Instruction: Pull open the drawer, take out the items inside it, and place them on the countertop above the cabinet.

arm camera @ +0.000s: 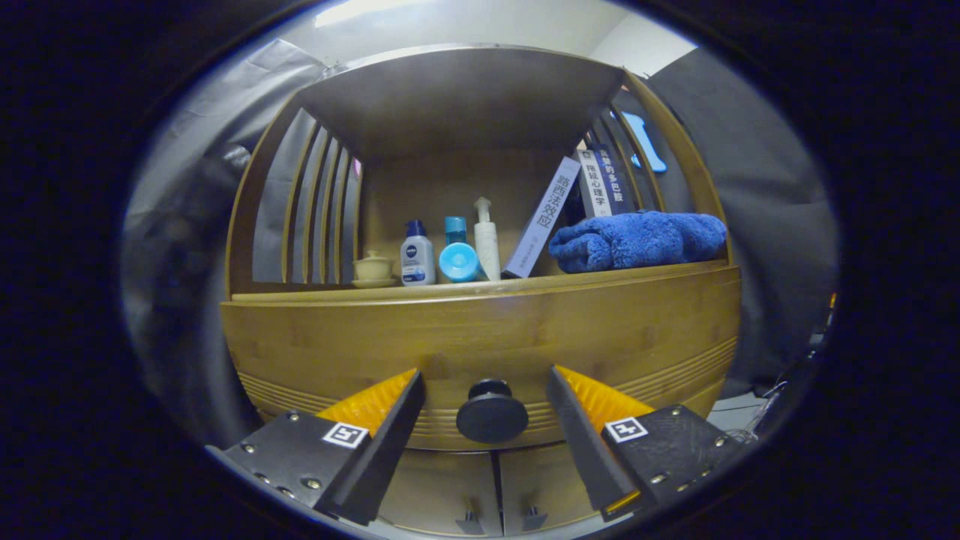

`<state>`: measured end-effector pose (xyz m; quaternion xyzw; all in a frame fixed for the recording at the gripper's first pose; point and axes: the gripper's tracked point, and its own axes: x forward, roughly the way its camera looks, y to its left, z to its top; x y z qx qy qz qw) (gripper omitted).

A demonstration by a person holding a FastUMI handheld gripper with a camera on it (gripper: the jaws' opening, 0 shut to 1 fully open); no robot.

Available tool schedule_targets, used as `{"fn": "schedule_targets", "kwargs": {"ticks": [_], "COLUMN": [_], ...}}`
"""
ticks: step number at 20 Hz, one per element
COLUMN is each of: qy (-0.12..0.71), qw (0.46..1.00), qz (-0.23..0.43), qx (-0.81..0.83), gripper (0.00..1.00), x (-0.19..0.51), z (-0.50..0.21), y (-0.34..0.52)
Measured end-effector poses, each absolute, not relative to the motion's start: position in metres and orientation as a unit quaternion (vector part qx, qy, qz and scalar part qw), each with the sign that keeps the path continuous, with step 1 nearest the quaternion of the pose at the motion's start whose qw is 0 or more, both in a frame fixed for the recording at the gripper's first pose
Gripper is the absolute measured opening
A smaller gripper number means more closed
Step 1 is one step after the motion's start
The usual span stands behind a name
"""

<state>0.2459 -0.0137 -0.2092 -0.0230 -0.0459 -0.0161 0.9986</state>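
Observation:
A wooden drawer front [480,337] spans the cabinet below the countertop [480,287], and it sits flush and closed. Its round dark knob [491,412] lies between my two fingers, with a gap on each side. My gripper [484,382] is open and touches nothing. What the drawer holds is hidden.
On the countertop stand a small lidded cup [373,268], a white bottle with a blue cap [417,255], a blue bottle [457,255], a white pump bottle [487,241], leaning books [544,217] and a folded blue towel [637,240]. Two lower cabinet doors [495,487] sit under the drawer.

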Motion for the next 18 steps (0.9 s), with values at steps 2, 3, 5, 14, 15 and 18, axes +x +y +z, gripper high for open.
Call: {"fn": "schedule_targets", "kwargs": {"ticks": [2, 3, 5, 14, 15, 18], "qy": [-0.042, -0.031, 0.009, 0.017, 0.016, 0.001], "qw": [0.999, 0.999, 0.998, 0.997, 0.998, 0.998], "qz": [-0.015, -0.015, -0.02, -0.041, -0.038, -0.038], "qx": [-0.023, -0.028, -0.052, -0.056, -0.057, -0.06], "gripper": [0.99, 0.99, 0.99, 0.99, 0.99, 0.99], "x": [0.246, 0.248, 0.247, 0.179, 0.165, 0.126], "z": [-0.208, -0.209, -0.219, -0.173, -0.163, -0.131], "y": [-0.015, -0.015, -0.019, -0.044, -0.044, -0.047]}}
